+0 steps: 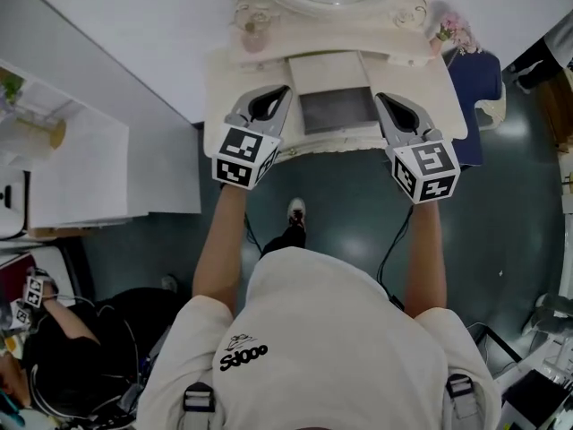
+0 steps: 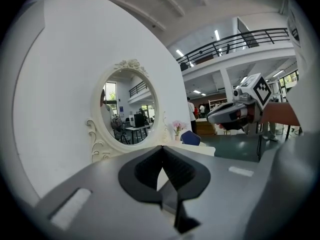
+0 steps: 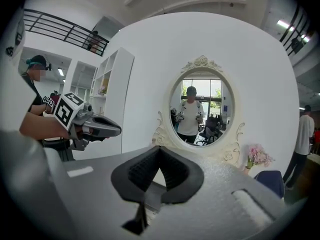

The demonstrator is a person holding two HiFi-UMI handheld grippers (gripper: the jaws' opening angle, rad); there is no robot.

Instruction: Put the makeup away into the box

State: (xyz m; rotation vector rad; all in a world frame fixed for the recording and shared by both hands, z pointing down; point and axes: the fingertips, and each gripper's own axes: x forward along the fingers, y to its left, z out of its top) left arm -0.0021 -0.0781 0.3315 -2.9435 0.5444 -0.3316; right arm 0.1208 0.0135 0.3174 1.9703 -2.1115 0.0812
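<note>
I count two grey handheld grippers, left gripper (image 1: 285, 90) and right gripper (image 1: 380, 98); one pale rectangular box (image 1: 336, 110) at twelve o'clock; one cream bench (image 1: 224, 88); one ornate cream oval mirror (image 3: 201, 109); one pink flower bunch (image 1: 450, 30) at one o'clock; one dark blue chair (image 1: 474, 79).

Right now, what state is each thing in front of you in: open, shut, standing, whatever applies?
Left tool: shut, nothing in it.
Right tool: shut, nothing in it.
Box: on the dressing table, seemingly open, grey inside bare.
Mirror: standing upright at the table's back.
Flowers: upright beside the mirror.
</note>
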